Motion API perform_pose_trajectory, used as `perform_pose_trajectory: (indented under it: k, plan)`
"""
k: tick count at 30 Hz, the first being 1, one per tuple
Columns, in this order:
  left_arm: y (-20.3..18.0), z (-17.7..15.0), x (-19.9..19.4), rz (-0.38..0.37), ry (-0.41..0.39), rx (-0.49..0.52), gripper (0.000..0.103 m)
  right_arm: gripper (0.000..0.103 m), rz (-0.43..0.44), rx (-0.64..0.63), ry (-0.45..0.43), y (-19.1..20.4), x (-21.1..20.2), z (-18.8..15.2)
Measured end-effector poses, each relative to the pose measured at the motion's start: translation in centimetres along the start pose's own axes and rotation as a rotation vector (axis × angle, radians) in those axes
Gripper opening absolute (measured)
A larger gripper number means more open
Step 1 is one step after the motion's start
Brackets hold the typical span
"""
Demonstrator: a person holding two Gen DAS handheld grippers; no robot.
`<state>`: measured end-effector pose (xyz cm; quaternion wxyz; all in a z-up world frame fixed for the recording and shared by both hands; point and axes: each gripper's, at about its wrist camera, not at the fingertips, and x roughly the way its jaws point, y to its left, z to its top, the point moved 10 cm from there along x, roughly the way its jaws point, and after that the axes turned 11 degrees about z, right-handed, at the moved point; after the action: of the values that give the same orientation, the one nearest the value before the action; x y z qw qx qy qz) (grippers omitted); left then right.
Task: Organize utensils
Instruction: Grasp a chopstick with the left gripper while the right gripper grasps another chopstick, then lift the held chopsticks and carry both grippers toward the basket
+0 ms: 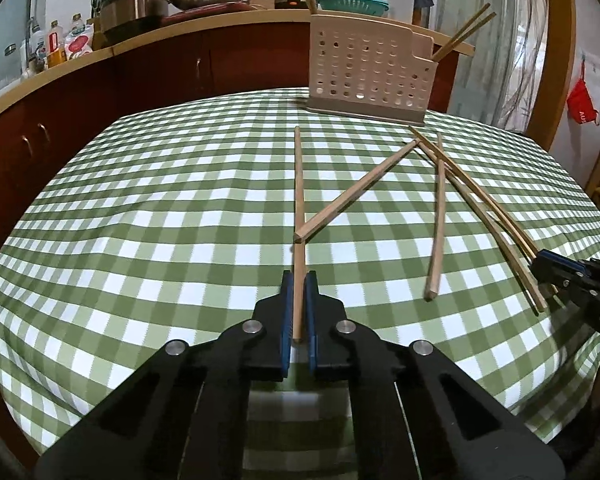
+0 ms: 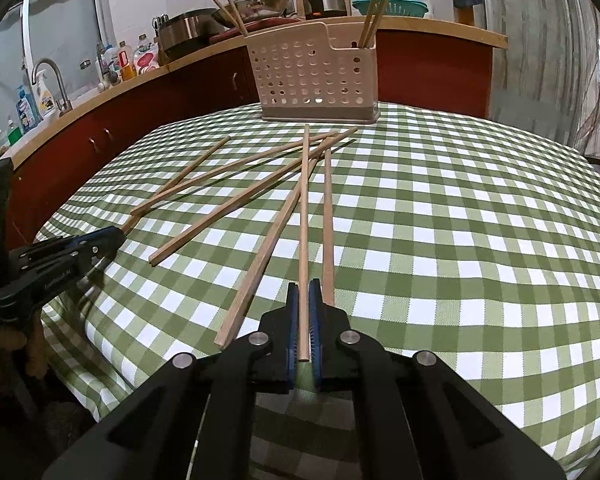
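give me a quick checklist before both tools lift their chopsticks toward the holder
1. Left tool shut on its chopstick: ok.
2. Right tool shut on its chopstick: ok.
3. Left chopstick free of others: not ok, a crossing chopstick lies over it.
4. Right chopstick free of the loose pile: cannot tell.
5. Holder upright on the tablecloth: ok.
6. Room left in the holder: cannot tell.
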<state>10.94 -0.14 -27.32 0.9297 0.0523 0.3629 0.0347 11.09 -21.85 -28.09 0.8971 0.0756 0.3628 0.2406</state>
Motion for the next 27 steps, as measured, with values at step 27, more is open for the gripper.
perform_pose_trajectory:
  k: [27]
  plan:
    - [1.0, -0.3, -2.4, 0.015, -0.03, 0.0, 0.006, 0.006, 0.001, -0.035, -0.032, 0.4, -1.6, 0.0]
